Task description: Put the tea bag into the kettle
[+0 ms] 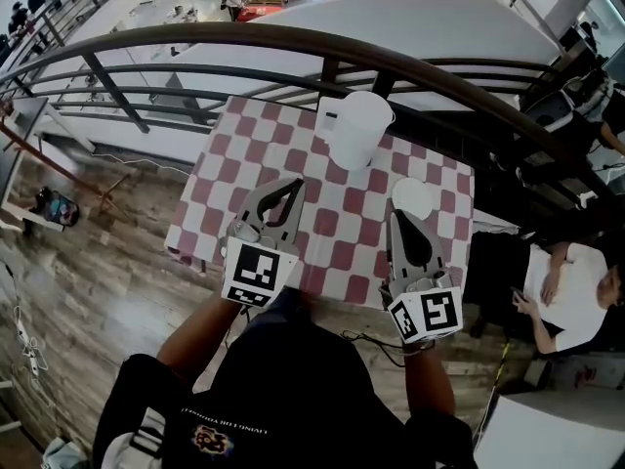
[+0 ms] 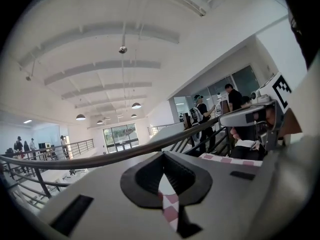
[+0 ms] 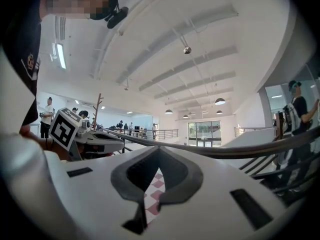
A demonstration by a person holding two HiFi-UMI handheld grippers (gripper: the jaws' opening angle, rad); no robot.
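Note:
A white kettle (image 1: 356,125) stands at the far middle of the table with the red and white checked cloth (image 1: 234,179). A small white round thing (image 1: 416,197) lies on the cloth to the right, and I cannot make out a tea bag on it or anywhere else. My left gripper (image 1: 292,186) hovers over the near left part of the cloth, shut and empty, its tip pointing toward the kettle. My right gripper (image 1: 395,210) is shut and empty too, its tip just left of the round thing. Both gripper views look up at the ceiling, with the left gripper (image 2: 161,155) and the right gripper (image 3: 159,150) closed.
A dark curved railing (image 1: 293,42) runs right behind the table, with a drop to a lower floor beyond it. A seated person (image 1: 576,291) is to the right of the table. Wooden floor (image 1: 88,262) lies to the left.

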